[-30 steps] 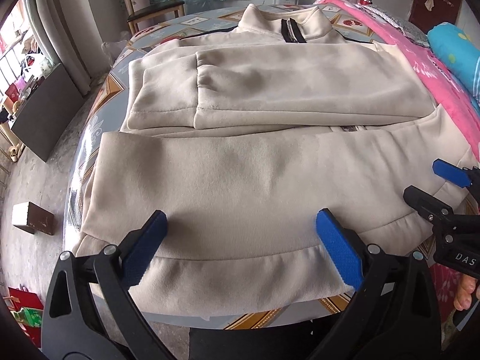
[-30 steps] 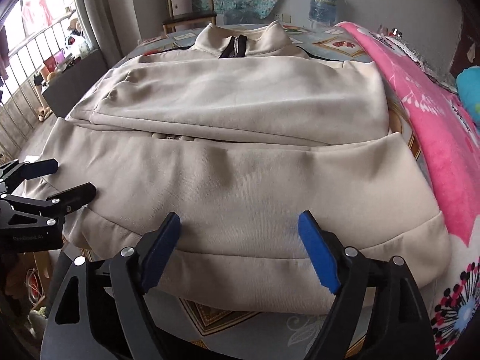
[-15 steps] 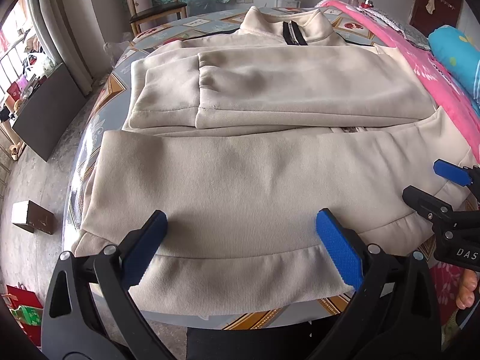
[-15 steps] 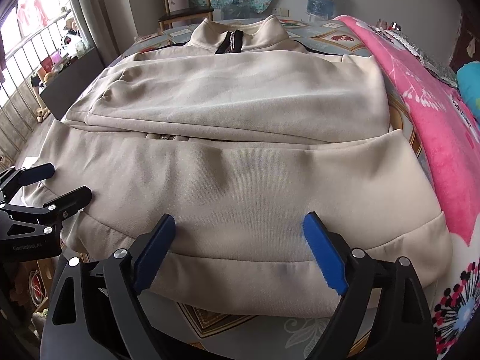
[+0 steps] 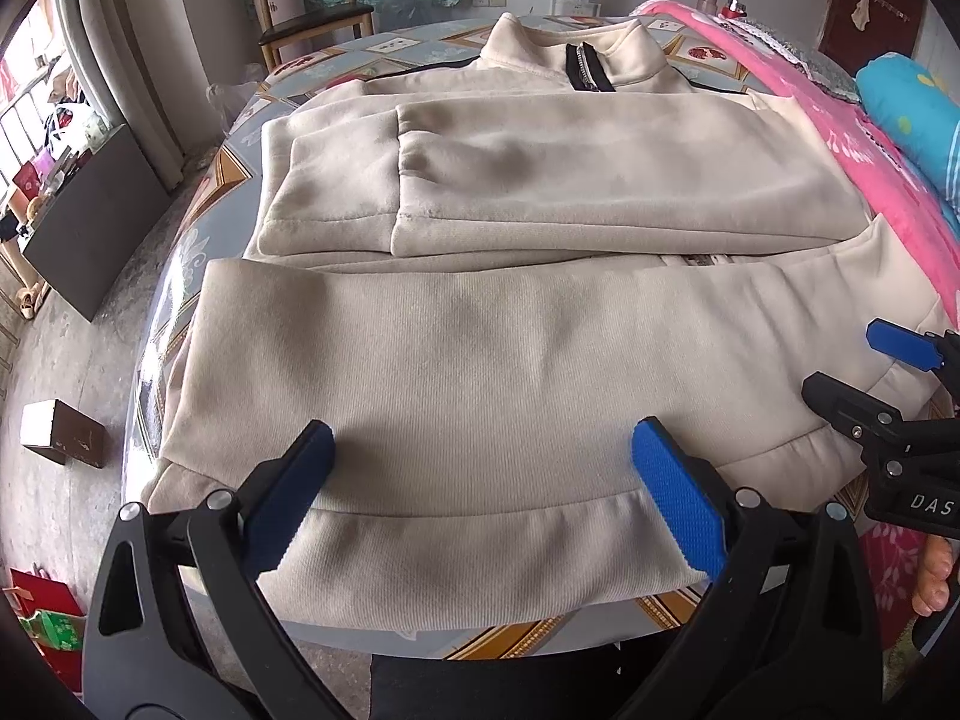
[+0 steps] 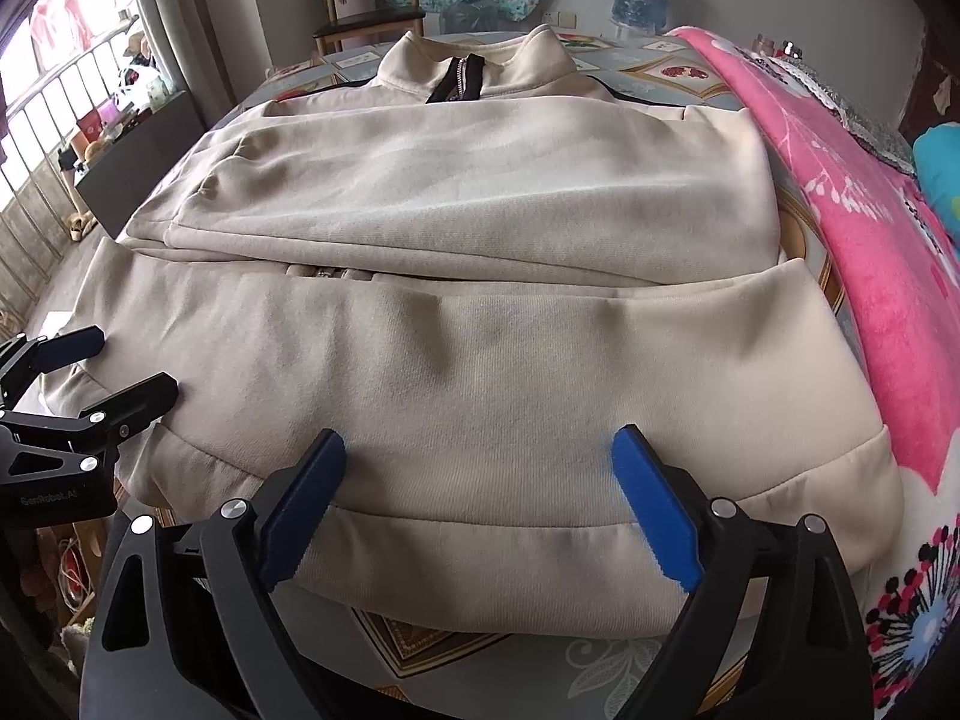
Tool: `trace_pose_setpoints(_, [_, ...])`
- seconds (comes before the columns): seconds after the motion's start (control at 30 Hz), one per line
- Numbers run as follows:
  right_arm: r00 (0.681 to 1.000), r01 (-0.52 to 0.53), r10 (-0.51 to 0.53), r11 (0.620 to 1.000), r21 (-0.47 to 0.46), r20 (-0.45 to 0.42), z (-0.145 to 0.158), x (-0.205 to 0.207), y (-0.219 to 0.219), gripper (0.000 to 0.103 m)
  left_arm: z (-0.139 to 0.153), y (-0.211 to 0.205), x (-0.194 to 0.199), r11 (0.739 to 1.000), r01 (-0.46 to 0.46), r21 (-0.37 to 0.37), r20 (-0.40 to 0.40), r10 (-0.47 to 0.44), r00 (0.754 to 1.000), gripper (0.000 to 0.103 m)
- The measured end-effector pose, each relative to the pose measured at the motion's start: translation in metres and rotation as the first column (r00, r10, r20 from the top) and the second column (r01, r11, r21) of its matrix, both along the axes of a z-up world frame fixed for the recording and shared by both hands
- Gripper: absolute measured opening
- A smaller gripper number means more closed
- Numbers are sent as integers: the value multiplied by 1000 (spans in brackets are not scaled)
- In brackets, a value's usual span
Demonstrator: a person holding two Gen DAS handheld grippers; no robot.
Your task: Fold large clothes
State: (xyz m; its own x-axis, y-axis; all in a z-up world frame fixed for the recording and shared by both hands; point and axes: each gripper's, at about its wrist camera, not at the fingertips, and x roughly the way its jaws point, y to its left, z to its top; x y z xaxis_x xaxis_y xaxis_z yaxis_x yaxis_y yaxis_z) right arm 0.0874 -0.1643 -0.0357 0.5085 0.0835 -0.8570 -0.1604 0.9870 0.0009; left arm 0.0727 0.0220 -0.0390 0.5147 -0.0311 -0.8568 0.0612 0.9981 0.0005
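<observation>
- While the beige jacket [image 5: 480, 372] lies flat on the patterned table [image 5: 198, 252], sleeves folded across, its hem should be pinched evenly.
- Nothing is gripped: the left gripper [image 5: 480, 480] is spread wide, the right gripper [image 6: 477, 495] is opening.
- A pink blanket [image 6: 864, 228] and a chair [image 5: 312, 18] are seen beyond.

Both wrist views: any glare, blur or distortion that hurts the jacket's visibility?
Left wrist view: sharp, fisheye bends the table rim, window blown out top left; beige jacket evenly lit. Right wrist view: same bending, bright window at left, soft shadows on the jacket, black vignette in the corners.
</observation>
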Motion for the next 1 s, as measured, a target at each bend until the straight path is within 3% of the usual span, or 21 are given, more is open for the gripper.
trace_pose_setpoints(0.4, [999, 40, -40, 999, 0, 2, -2, 1, -1, 96, -2, 1, -5, 1000, -12, -3, 30, 12, 999, 97])
trace_pose_setpoints(1.0, [998, 38, -38, 999, 5, 44, -4, -4, -2, 97, -1, 2, 1, 1000, 10, -5, -6, -10, 1000, 97])
